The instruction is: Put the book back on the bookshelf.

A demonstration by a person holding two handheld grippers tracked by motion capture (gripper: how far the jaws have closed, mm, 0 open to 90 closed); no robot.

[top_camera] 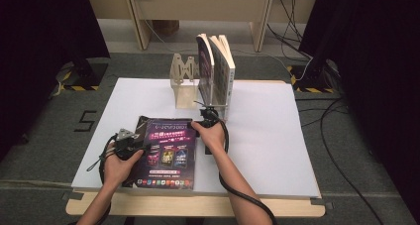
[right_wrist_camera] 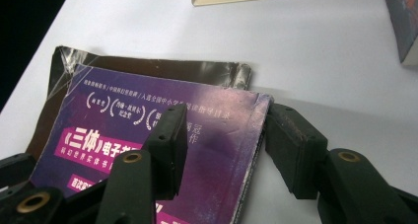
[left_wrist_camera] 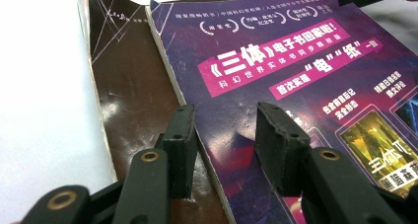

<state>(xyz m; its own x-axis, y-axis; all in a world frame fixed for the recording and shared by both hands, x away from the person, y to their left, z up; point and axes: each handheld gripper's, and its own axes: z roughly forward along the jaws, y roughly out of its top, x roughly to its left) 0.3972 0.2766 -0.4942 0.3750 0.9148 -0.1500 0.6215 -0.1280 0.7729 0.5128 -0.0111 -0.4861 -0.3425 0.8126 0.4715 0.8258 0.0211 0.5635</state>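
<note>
- Between your right gripper (right_wrist_camera: 222, 145) jaws sits the far right corner of the purple book (right_wrist_camera: 162, 150): one jaw rests over the cover, the other stands just off the page edge on the white sheet (right_wrist_camera: 320, 51). They stand wide and don't pinch anything, so judge this as straddling the corner ahead of a grip.
- At your left gripper (left_wrist_camera: 224, 150), the jaws are about half open and poised over the book's left edge, one over the loose brown flap (left_wrist_camera: 128, 95), one over the purple cover. No pad presses that I can see, so this hand looks set to steady the book, not lift it.
- From above, the book (top_camera: 166, 153) lies flat on the near left part of the counter (top_camera: 198, 205), your left gripper (top_camera: 128, 143) at its left side, your right gripper (top_camera: 208, 117) at its far right corner.
- Farther off, the metal rack (top_camera: 185, 84) holds the upright books (top_camera: 218, 66), leaning, with a free slot on its left; that is likely where this one goes, hence the corner approach.
</note>
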